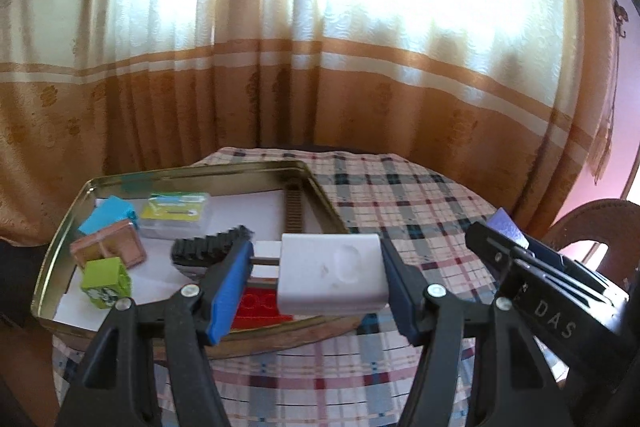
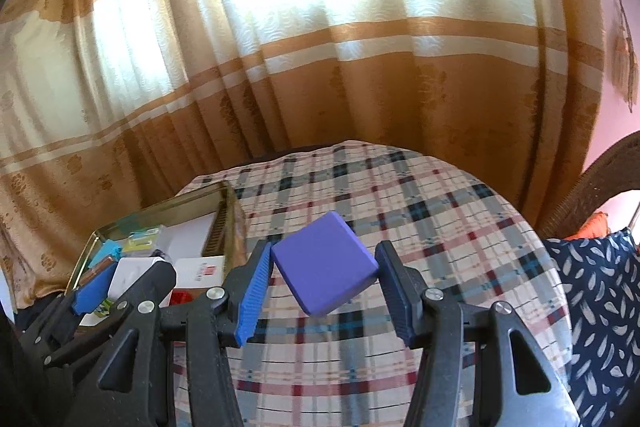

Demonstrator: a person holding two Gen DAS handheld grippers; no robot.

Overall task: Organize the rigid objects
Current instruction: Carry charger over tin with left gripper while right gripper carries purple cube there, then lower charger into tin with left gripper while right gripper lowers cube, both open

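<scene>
Rigid objects are lying in a shallow metal tray [image 1: 60,231] on a table covered with a plaid cloth [image 1: 420,203]: a clear box with a yellow and green label [image 1: 176,215], a turquoise block [image 1: 106,213], a brown box [image 1: 108,247], a lime green box [image 1: 106,279], a black comb-like piece [image 1: 208,247] and a red brick [image 1: 256,307]. The left gripper [image 1: 316,279] is holding a white rectangular block [image 1: 332,275] above the near right part of the tray; its jaws are standing partly apart, and both blue pads are pressing on the sides of the block. The right gripper [image 2: 320,283] is holding a purple square block [image 2: 326,263] over the plaid cloth, to the right of the tray; this block is sitting tilted, with its corners caught between the two pads, and the jaws are also partly apart. Behind the table a cream and orange curtain [image 1: 280,67] is hanging in front of a bright window.
</scene>
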